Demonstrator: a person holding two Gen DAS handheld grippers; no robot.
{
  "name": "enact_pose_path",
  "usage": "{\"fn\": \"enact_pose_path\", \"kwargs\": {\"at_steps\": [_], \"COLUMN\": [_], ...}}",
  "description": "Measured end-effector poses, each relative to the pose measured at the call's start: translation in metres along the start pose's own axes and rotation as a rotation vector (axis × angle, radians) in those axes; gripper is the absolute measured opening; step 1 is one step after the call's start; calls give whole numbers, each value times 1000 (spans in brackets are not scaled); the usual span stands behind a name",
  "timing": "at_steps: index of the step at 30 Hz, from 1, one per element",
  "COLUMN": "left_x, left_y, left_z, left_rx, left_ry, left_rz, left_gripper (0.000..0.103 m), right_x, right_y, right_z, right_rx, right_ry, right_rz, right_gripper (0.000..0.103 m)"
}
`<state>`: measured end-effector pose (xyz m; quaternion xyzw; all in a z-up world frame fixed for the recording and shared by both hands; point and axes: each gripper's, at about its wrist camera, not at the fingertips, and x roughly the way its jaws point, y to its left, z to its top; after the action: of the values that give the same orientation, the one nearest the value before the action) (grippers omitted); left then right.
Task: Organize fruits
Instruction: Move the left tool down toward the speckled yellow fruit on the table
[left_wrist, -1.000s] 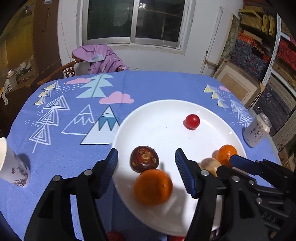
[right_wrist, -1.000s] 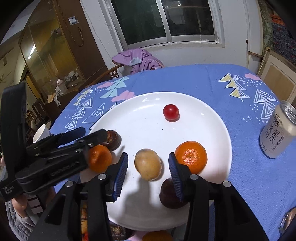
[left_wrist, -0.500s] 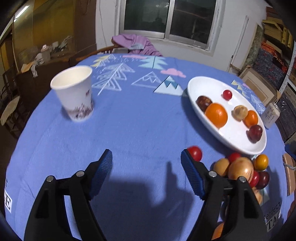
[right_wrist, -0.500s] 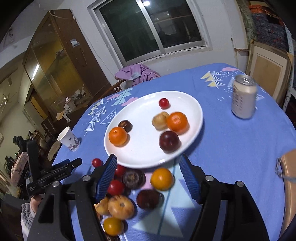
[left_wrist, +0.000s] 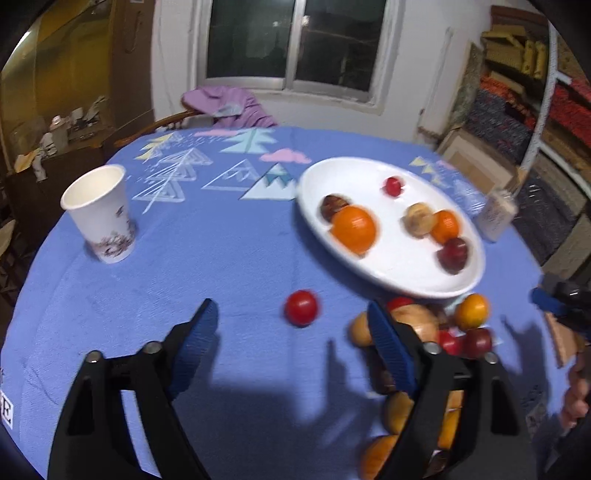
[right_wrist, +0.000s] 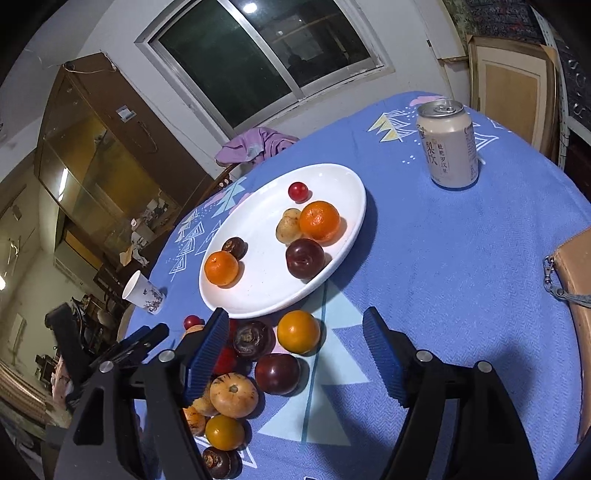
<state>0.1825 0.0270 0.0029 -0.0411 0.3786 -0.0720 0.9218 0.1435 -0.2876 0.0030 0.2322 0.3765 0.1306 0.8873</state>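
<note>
Nearest in the left wrist view, the left gripper (left_wrist: 290, 308): fingers (left_wrist: 195, 343) wide and opening further, nothing pinched. Just ahead, in line with the gap and short of the plate's (left_wrist: 306, 206) near rim, a lone cherry tomato (left_wrist: 301, 308), loose on the table (left_wrist: 221, 258).

Nearest in the right wrist view, the right gripper (right_wrist: 295, 314): fingers fairly wide, also opening, likewise empty. Straight in front, crowded against the plate's near rim, the fruit pile (right_wrist: 258, 369): an orange fruit (right_wrist: 298, 331) closest to the rim, a dark plum (right_wrist: 277, 373) just behind it, brown, tan and yellow pieces touching one another.

Probably a pick of the next piece for each side. For a clean pick:
- Keep the gap wide until both pads straddle the fruit, then sink almost to the cloth.
- Close slowly on the tomato: smooth, round, likely soft, apt to roll or pop out sideways.
- Take the pile from its outer edge, away from neighbours, to avoid a scatter.
- Lift clear over the rim and set down on the bare white patch, not onto fruit already there.

On the plate: two oranges, a dark plum, a tan fruit, a brown one, a small red one.

Left of the plate, well apart, a paper cup (left_wrist: 101, 214); beyond its right side, a drink can (right_wrist: 448, 146).
</note>
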Motion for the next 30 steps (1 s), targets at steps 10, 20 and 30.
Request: {"fn": "enact_pose_path", "kwargs": {"at_steps": [10,20,30], "left_x": [18,-7,9], "left_y": [-65,-17,40], "left_z": [-6,-17,-53], "left_rx": [177,117,-23], "left_ry": [8,-38,125], "left_rz": [117,154,91], "left_gripper": [90,98,98], "right_x": [-1,-3,-4], "right_y": [-6,-10,-9], "right_z": [1,1,0], "right_rx": [43,59,61], "right_ry": [10,6,9], "right_rz": [16,28,48], "right_gripper": [76,78,78]}}
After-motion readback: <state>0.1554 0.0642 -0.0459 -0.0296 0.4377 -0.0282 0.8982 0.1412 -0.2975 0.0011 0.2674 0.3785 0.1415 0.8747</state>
